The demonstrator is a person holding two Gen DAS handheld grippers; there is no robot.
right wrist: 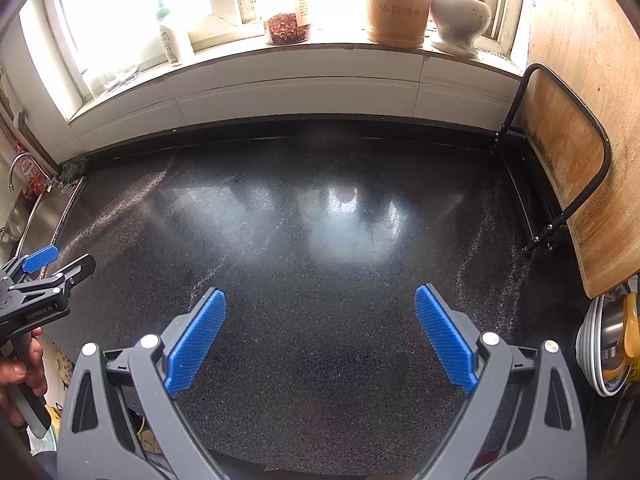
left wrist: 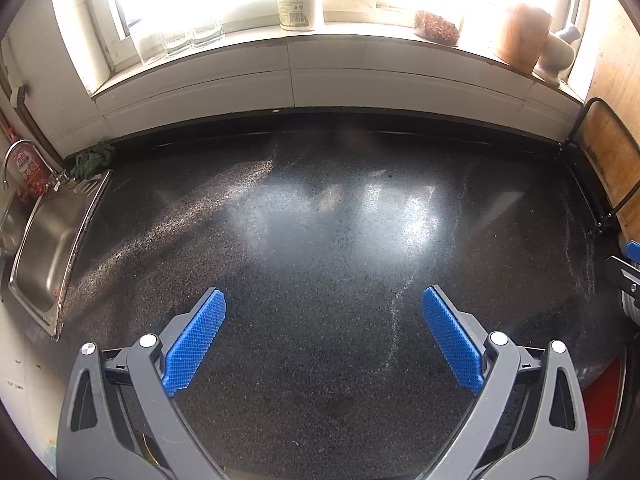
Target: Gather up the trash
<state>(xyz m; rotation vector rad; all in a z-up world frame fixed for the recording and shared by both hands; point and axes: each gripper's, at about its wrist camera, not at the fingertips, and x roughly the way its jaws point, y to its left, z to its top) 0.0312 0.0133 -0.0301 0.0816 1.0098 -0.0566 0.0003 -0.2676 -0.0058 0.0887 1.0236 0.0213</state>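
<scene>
L gripper [left wrist: 324, 300]: jaws spread wide, nothing between the blue pads [left wrist: 196, 340]; hovers over bare dark worktop.
R gripper [right wrist: 320, 298]: jaws also wide apart, empty; blue pads [right wrist: 444, 338] clear of the surface as far as can be told.
L gripper, seen from R cam [right wrist: 52, 268]: at far left edge, gripped by a hand [right wrist: 22, 364] on its handle; one blue tip visible.
Trash: no loose item visible on the counter in either view; task's thing can't be located.
Countertop [left wrist: 320, 220]: black speckled stone, glossy, window glare mid-surface, faint pale streaks.
Bowls [right wrist: 604, 344]: stacked at R edge, near side, partly cut off.
Sink [left wrist: 44, 248]: steel, L side, set into counter; tap [left wrist: 16, 160] behind it.
Green cloth [left wrist: 90, 162]: bunched at back-left corner, just beside sink.
Cutting board [right wrist: 564, 160]: wood, upright in black wire rack [right wrist: 600, 148], R side against the wall.
Sill, far: clear glasses [left wrist: 180, 38] at L, white bottle [left wrist: 296, 4] mid, jar of reddish bits [right wrist: 286, 30], wooden canister [right wrist: 398, 4], mortar w/ pestle [right wrist: 460, 20] at R.
Window: blown out, no detail.
</scene>
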